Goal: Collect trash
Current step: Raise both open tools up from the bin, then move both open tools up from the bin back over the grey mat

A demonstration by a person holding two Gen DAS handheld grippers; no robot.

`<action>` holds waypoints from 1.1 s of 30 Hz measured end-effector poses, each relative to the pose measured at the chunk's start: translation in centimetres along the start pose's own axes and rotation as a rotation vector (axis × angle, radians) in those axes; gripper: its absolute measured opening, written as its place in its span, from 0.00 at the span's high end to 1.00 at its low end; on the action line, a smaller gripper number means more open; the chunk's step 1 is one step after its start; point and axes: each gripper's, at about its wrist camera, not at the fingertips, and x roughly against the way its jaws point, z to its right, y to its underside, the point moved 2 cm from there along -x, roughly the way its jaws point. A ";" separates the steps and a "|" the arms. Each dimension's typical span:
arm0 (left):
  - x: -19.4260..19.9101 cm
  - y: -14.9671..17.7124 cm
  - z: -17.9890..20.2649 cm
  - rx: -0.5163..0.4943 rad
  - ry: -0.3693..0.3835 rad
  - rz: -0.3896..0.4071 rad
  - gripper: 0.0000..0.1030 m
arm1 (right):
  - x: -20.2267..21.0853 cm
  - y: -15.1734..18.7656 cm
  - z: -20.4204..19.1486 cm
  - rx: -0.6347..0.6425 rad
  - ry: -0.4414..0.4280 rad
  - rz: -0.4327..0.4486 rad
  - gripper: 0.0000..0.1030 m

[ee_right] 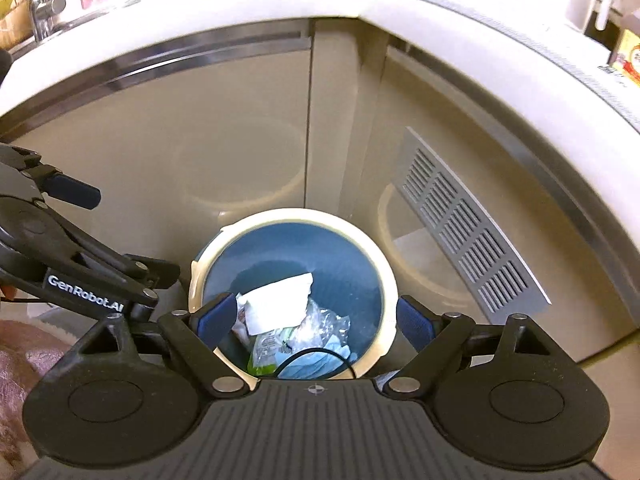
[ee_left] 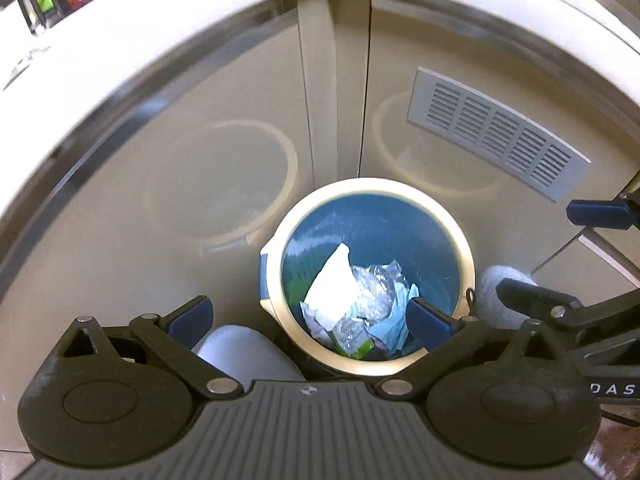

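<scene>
Now I hold both claws over the bin (ee_right: 294,296) at six o'clock: left claw (ee_left: 310,318) and right claw (ee_right: 316,318) gape empty, since the trash (ee_right: 280,304) lies inside, beside the cabinet corner.

Glossy cabinet doors (ee_left: 200,184); plastic-looking bin (ee_left: 460,240) holds perhaps paper (ee_left: 332,288).

Bin (ee_left: 370,188): you are looking down into a round bin, blue inside with a cream rim, standing upright on the floor in the corner of the beige cabinets.
White paper (ee_left: 334,292): it is lying crumpled on top of the pile, leaning toward the bin's wall.
Clear plastic wrap (ee_left: 378,286): it is sitting scrunched just beside the paper.
Green-printed wrapper (ee_right: 266,354): it is lying low at the pile's near edge.
</scene>
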 end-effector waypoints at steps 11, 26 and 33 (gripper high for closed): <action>1.6 0.1 -0.2 0.000 -0.022 0.042 0.00 | 1.1 0.6 0.3 -0.002 0.025 0.025 0.12; 1.5 0.2 -0.6 0.001 -0.020 0.042 0.00 | 1.0 0.5 0.1 0.000 0.027 0.019 0.11; 1.2 0.2 -0.5 0.001 -0.020 0.032 0.00 | 0.5 0.5 0.4 -0.008 0.020 0.005 0.11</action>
